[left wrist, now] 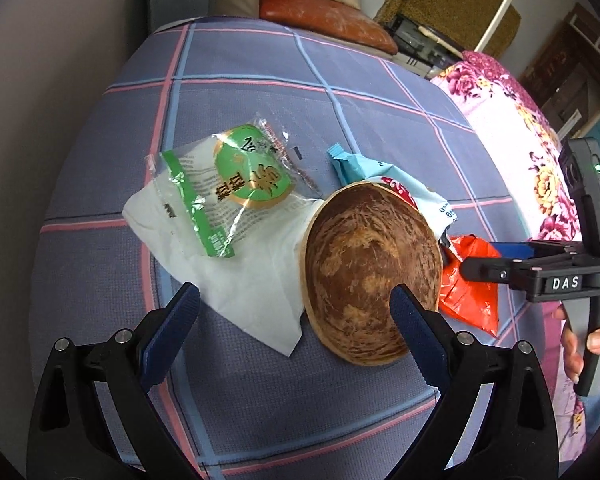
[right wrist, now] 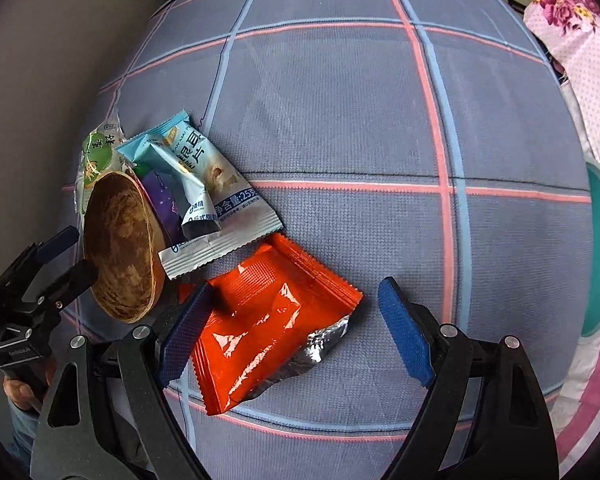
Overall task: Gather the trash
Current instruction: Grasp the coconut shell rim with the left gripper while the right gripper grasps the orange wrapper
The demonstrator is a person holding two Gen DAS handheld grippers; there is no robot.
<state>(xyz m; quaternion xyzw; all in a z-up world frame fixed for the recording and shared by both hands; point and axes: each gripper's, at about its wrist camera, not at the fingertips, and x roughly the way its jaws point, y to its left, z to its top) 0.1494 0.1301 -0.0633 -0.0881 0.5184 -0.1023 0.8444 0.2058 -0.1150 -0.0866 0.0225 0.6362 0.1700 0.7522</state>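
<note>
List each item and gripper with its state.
Left gripper: open, empty.
Right gripper: open, over the orange wrapper, which is torn open.
Bowl: tilted, empty.
Green wrapper: lying on the tissue.
Blue wrapper: crumpled, beside the bowl.

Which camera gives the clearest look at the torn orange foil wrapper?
The right wrist view: the crumpled orange foil wrapper lies whole on the blue plaid cloth, silver torn end visible, between the open right hand-held gripper fingers. The left wrist view shows only part of it, beyond the brown wooden bowl.
</note>
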